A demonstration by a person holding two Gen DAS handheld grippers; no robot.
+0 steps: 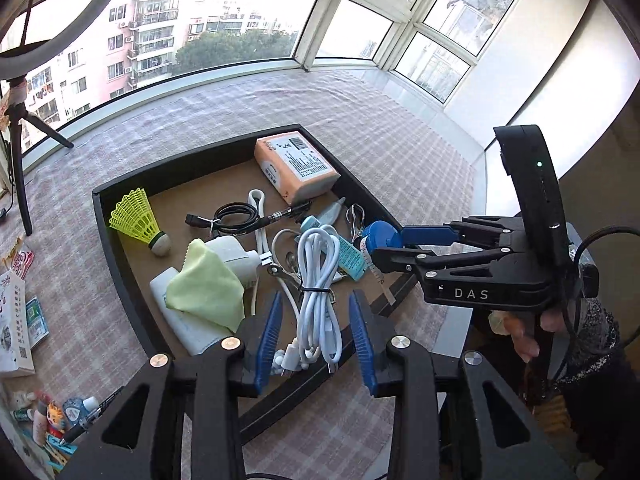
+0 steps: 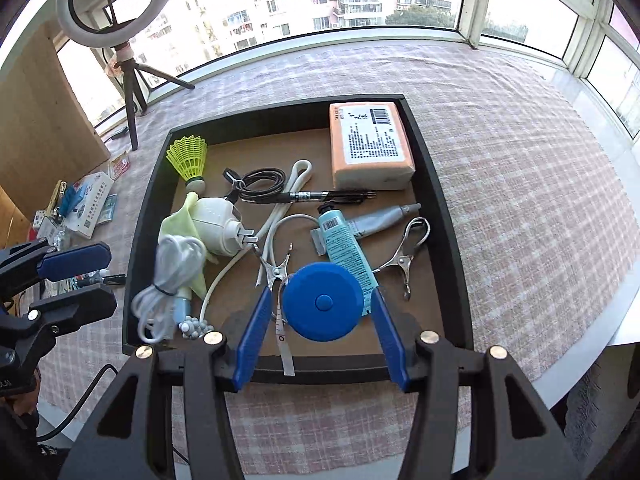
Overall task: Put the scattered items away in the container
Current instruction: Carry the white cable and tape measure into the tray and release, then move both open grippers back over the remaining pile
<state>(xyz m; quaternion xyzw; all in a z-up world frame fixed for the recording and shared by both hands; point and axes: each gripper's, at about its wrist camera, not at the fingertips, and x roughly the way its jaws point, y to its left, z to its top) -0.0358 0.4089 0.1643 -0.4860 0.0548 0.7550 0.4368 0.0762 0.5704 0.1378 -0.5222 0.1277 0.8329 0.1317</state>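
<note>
Table (image 2: 520,184), covered in pink checked cloth, ran along a window. Ring light on tripod (image 2: 132,92) stood at its far left corner.

Container (image 2: 448,200): black-walled tray with brown floor, resting flat on the cloth, long axis running away from the right wrist camera toward the window.

Contents, largest to smallest:
- Orange tissue pack (image 2: 370,144), flat in the far right corner, long axis toward the window.
- White cable bundle (image 1: 318,280), tied at its middle, lying lengthwise toward the near wall at the tray's left side.
- White power bank (image 1: 180,316) under a yellow-green cloth (image 1: 208,288), beside a white plug adapter (image 2: 216,228).
- Teal tube (image 2: 346,252), cap end toward the window, tilted slightly left.
- Blue tape measure (image 2: 323,301), round, near the front wall, white tape end trailing over the rim.
- Yellow shuttlecock (image 2: 190,160), far left corner, cork toward the near side.
- Black pen (image 2: 320,197), lying crosswise.
- Two metal clips (image 2: 404,252).

Left gripper (image 1: 314,336): jaws released, spread either side of the cable bundle, pads clear of it.

Right gripper (image 2: 320,336): jaws released, standing wide with the tape measure between them in view, pads not pressing on it.

Outside the tray, on the cloth to the left: booklets and small packets (image 1: 16,320), uncollected.
</note>
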